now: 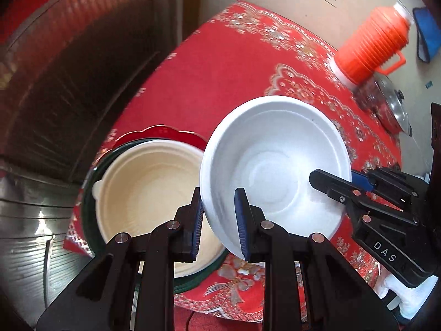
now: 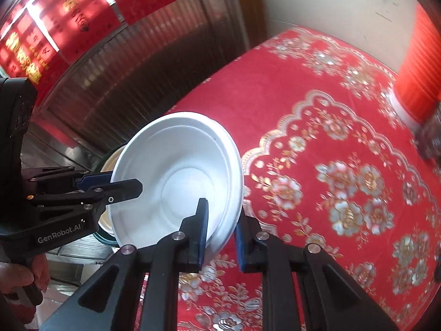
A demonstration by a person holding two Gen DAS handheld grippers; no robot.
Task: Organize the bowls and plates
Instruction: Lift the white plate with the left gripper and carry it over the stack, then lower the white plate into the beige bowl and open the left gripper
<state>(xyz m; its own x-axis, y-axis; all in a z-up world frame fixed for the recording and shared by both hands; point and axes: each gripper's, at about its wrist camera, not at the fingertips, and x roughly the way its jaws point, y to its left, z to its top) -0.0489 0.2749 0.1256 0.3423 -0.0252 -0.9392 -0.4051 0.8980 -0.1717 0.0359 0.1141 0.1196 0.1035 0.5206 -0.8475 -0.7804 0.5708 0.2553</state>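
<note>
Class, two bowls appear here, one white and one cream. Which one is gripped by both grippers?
The white bowl: the left gripper and right gripper each clamp its rim. The cream bowl sits ungripped in a dark green dish.

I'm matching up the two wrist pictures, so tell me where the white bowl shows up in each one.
Left wrist view: the white bowl fills the centre right, with the left tool clamped on its near rim and the right tool on its right rim.
Right wrist view: the white bowl sits centre left, tilted, with the right tool on its lower right rim.
Shared landmark: the red floral tablecloth.
</note>
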